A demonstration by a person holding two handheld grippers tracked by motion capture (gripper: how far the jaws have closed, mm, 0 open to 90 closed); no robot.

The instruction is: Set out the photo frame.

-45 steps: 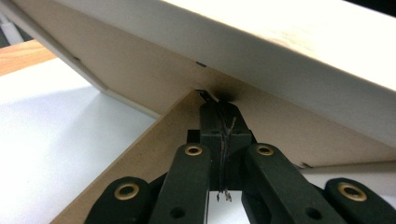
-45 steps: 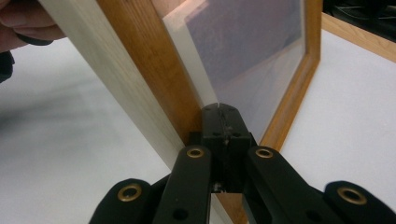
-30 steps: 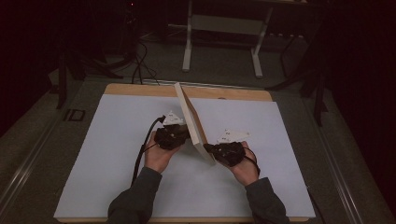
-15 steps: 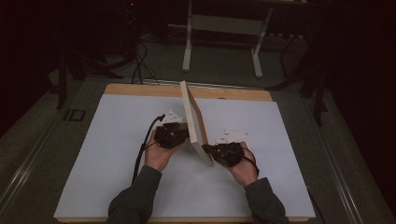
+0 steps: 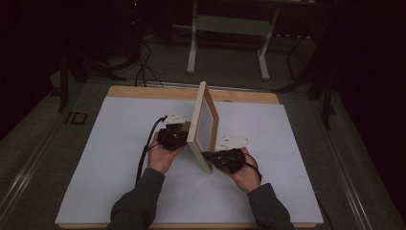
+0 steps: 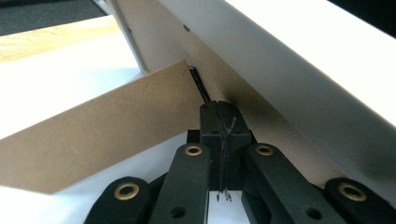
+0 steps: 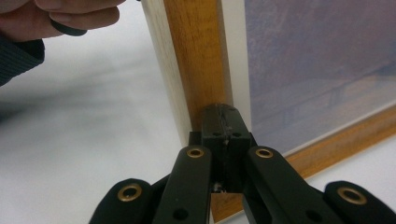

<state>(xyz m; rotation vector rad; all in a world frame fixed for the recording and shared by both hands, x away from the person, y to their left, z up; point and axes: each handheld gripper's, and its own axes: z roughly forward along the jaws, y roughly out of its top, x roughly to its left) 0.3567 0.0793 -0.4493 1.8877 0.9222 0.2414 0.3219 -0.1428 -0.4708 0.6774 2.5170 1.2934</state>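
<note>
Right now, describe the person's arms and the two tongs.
Dark grey-green sleeves cover both forearms. The left tongs and right tongs are black, each topped by a pale three-cornered plate. A black cable trails from the left. Brass-coloured rivets dot the linkages.

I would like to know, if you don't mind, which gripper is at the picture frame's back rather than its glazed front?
The left gripper, by the brown backing with the fold-out stand. The right gripper meets the picture frame's wooden front corner.

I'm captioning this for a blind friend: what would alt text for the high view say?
A person stands a wooden picture frame upright on a white table, a shut left gripper behind it, a shut right gripper at its near corner.
</note>
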